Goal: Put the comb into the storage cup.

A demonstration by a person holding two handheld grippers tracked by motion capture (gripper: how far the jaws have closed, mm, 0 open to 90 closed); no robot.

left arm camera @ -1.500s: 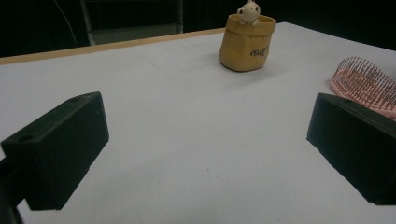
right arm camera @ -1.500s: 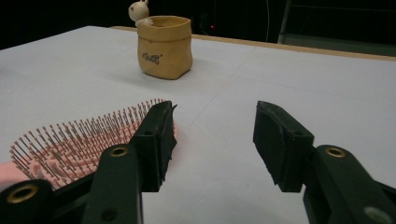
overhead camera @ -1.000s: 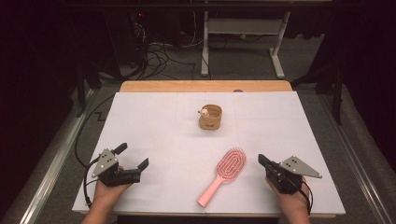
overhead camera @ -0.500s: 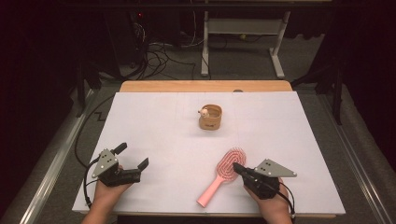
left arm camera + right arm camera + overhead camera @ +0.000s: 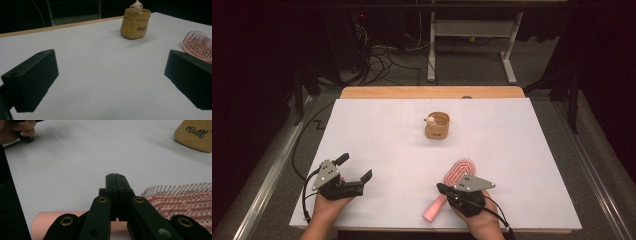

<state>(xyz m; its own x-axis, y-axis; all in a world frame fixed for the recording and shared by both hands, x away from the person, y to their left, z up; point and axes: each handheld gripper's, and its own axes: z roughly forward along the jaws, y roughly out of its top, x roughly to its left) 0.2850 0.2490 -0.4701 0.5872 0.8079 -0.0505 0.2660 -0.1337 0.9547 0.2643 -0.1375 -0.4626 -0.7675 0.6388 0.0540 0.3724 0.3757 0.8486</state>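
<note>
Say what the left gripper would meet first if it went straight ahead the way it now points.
Probably nothing near: between the left gripper's open jaws lies bare table. The pouch and brush sit right of that line, though depth is uncertain.

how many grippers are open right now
1. The left gripper, near the table's front left corner, has its jaws spread wide. The right gripper, over the pink hairbrush handle near the front edge, has its jaws pressed together.
</note>
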